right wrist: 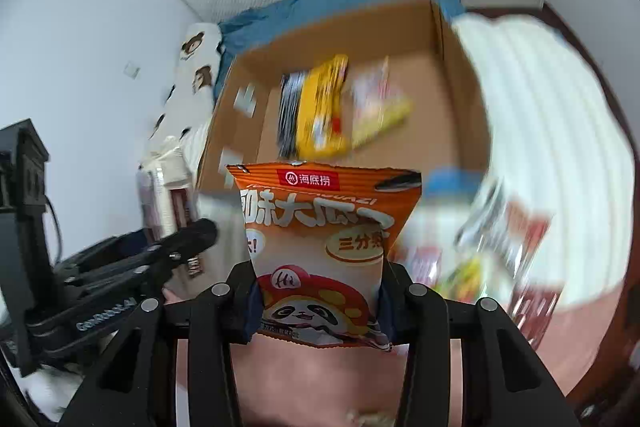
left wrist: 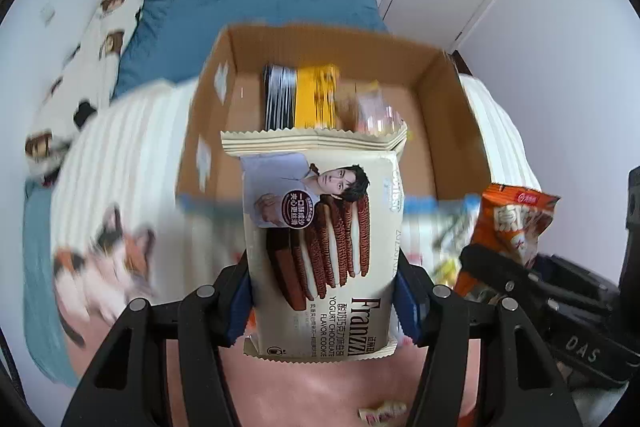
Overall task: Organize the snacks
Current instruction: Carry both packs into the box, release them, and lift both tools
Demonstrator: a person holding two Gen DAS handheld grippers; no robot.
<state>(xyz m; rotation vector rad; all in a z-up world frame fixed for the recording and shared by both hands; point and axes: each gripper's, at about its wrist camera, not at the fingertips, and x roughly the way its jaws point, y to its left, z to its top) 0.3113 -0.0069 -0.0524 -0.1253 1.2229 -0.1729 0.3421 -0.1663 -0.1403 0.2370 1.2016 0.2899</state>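
Left gripper (left wrist: 322, 303) clamps cream cookie pack (left wrist: 320, 247); right gripper (right wrist: 318, 307) clamps orange snack bag (right wrist: 320, 227); cardboard box (left wrist: 452, 107) at twelve o'clock.

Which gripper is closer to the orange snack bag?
Right. The right gripper is shut on the orange snack bag; the left gripper is off to one side, holding the cream cookie pack.

Matt cardboard box (left wrist: 448, 99), glossy plastic cookie pack (left wrist: 320, 227), cloth bedding (left wrist: 256, 7)

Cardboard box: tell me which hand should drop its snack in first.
Probably left. Its gripper holds the cookie pack squarely before the cardboard box; the right gripper, gripping the orange bag, sits off beside it.
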